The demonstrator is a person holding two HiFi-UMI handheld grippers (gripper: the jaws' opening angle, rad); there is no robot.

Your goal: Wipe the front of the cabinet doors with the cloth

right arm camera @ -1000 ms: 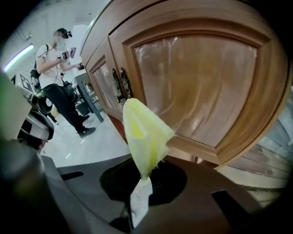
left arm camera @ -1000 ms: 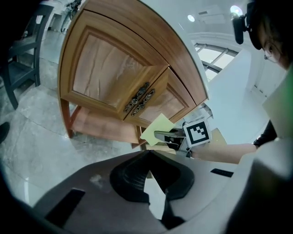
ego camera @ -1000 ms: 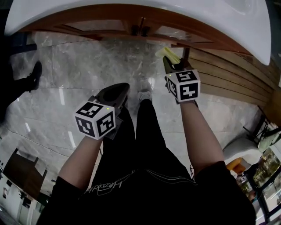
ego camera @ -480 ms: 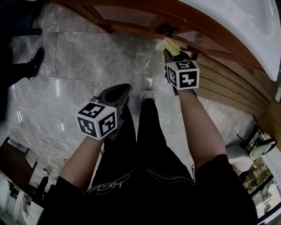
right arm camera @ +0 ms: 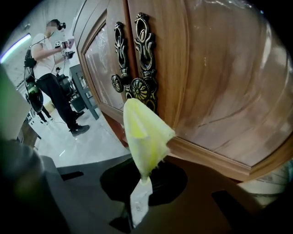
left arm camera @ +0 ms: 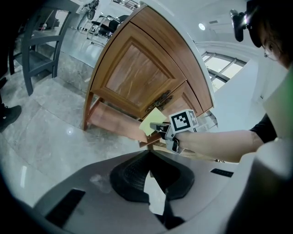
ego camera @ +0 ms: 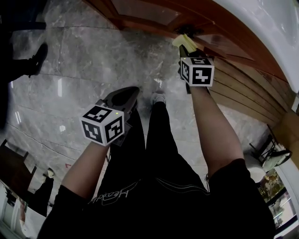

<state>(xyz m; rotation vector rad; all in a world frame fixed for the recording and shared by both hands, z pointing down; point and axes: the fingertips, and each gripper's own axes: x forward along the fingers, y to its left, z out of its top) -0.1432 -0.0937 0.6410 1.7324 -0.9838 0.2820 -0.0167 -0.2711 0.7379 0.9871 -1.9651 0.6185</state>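
In the head view my right gripper (ego camera: 186,48) is shut on a yellow cloth (ego camera: 182,41) and held up to the wooden cabinet doors (ego camera: 140,10). The right gripper view shows the cloth (right arm camera: 145,132) standing up from the shut right gripper (right arm camera: 141,182), its tip just in front of the ornate metal handles (right arm camera: 137,84) where the two doors (right arm camera: 219,77) meet. I cannot tell whether the cloth touches the wood. My left gripper (ego camera: 122,98) hangs shut and empty over the floor, away from the cabinet. From the left gripper (left arm camera: 149,156) view I see the cabinet doors (left arm camera: 132,75), the cloth (left arm camera: 152,121) and the right gripper (left arm camera: 158,128).
A white countertop (ego camera: 268,28) overhangs the cabinet. My own legs and shoe (ego camera: 158,99) stand on the marble floor (ego camera: 84,60). Another person's shoe (ego camera: 38,56) is at the left. A chair (left arm camera: 39,43) stands left of the cabinet, and a person (right arm camera: 48,68) stands further back.
My right gripper has carried the cloth forward and up, closer to the door handles. The left gripper has stayed about where it was.
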